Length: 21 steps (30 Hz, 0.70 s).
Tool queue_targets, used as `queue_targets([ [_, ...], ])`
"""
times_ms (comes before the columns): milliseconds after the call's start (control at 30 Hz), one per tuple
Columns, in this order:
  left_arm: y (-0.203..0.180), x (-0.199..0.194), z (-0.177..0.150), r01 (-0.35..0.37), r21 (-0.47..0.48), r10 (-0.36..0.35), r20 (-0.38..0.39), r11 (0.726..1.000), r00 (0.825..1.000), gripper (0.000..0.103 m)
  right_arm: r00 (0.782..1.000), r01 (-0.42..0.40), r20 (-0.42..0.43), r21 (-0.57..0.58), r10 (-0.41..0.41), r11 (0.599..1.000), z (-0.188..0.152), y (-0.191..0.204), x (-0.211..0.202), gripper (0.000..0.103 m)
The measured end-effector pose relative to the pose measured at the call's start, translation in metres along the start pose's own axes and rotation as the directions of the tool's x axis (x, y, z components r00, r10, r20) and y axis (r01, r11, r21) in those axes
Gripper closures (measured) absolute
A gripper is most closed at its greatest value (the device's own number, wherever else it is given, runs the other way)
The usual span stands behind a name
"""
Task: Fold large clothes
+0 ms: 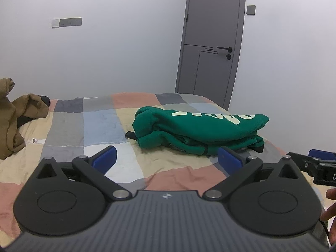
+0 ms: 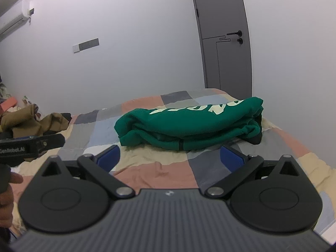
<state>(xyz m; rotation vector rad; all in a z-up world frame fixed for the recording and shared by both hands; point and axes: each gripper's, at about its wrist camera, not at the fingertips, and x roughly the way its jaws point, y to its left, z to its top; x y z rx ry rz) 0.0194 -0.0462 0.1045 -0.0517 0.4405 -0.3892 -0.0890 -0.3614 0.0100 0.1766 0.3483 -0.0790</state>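
Bed: sweatshirt beyond tongs.

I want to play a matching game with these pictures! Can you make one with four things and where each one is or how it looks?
Things:
1. green sweatshirt
2. brown clothes
3. grey door
4. left gripper

Descriptions:
A. shut, in the white wall behind the bed
B. folded, on the patchwork blanket
C. open, with nothing between its blue pads
D. in a crumpled heap at the far left of the bed

Pairs: 1-B, 2-D, 3-A, 4-C
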Motion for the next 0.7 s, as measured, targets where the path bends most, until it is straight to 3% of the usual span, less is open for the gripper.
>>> queue_targets([
  [700, -0.0029, -0.0074, 0.0009, -0.011, 0.009, 0.012, -0.003, 1.0, 1.0, 0.0, 1.0, -0.004, 0.003, 0.0, 0.004, 1.0, -0.0013, 0.002, -0.0016, 0.0],
])
